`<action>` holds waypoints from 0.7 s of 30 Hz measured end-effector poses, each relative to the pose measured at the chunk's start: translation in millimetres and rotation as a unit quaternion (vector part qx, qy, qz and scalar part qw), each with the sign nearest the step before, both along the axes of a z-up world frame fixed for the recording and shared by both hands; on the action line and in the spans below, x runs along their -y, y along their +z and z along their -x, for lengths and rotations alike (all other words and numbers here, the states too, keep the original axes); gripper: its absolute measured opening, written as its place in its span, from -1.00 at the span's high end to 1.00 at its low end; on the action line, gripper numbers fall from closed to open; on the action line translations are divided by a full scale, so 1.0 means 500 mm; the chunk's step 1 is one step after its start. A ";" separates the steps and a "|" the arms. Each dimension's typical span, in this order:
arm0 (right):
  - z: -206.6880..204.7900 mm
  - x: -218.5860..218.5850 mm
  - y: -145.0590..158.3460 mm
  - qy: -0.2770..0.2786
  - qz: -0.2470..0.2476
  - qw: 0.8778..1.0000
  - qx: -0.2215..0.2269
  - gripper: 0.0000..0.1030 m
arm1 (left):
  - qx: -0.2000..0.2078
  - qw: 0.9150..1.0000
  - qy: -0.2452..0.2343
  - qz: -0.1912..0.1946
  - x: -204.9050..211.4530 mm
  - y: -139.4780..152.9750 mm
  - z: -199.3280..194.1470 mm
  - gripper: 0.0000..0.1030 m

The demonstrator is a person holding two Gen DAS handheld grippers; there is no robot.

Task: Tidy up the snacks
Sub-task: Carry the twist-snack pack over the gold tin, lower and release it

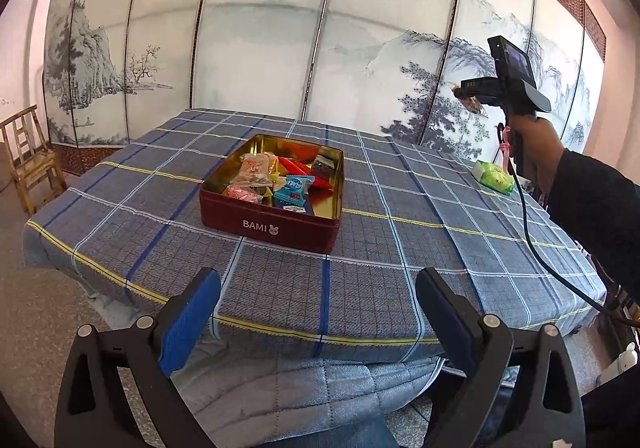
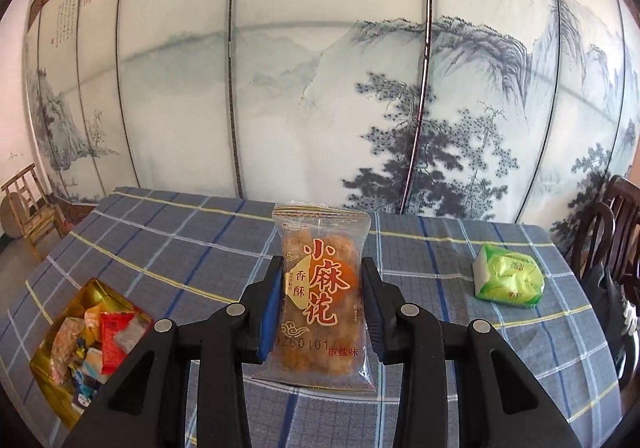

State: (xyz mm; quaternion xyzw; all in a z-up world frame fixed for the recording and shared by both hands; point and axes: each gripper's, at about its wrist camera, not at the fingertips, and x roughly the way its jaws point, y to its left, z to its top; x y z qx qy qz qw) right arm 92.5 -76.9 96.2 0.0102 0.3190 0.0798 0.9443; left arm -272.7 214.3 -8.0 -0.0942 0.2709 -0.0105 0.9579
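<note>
A dark red BAMI tin (image 1: 276, 226) with a gold inside holds several wrapped snacks on the plaid table. My left gripper (image 1: 318, 322) is open and empty, near the table's front edge, short of the tin. My right gripper (image 2: 322, 302) is shut on a clear packet of fried twists with red lettering (image 2: 322, 288), held upright well above the table. In the left wrist view that gripper (image 1: 472, 100) hangs high at the right with the packet (image 1: 470, 104) barely showing. The tin (image 2: 86, 332) lies low at the left in the right wrist view. A green-wrapped snack (image 2: 508, 278) (image 1: 494, 176) lies on the cloth at the right.
A blue plaid cloth (image 1: 400, 248) covers the table. Painted screen panels (image 1: 260, 48) stand behind it. A bamboo chair (image 1: 28, 164) stands at the left, dark wooden chairs (image 2: 616, 232) at the right. A black cable (image 1: 532, 240) trails from the right hand.
</note>
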 end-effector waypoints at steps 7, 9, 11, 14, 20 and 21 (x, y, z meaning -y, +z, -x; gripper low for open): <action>0.042 -0.060 0.087 0.020 0.004 0.999 0.033 0.27 | 0.014 1.000 0.012 0.008 -0.019 0.008 0.042 -0.88; 0.053 -0.081 0.108 0.027 0.005 0.999 0.041 0.27 | 0.016 1.000 0.020 0.012 -0.028 0.008 0.051 -0.88; 0.065 -0.104 0.126 0.035 0.007 0.998 0.049 0.27 | 0.018 0.999 0.025 0.018 -0.037 0.007 0.061 -0.88; 0.083 -0.136 0.149 0.047 0.006 0.997 0.059 0.26 | 0.020 0.999 0.034 0.022 -0.046 0.003 0.074 -0.88; 0.114 -0.209 0.178 0.078 0.008 0.994 0.071 0.27 | 0.011 0.999 0.043 0.031 -0.060 -0.013 0.085 -0.88; 0.120 -0.221 0.180 0.083 0.007 0.994 0.072 0.26 | 0.010 0.998 0.045 0.031 -0.063 -0.015 0.087 -0.88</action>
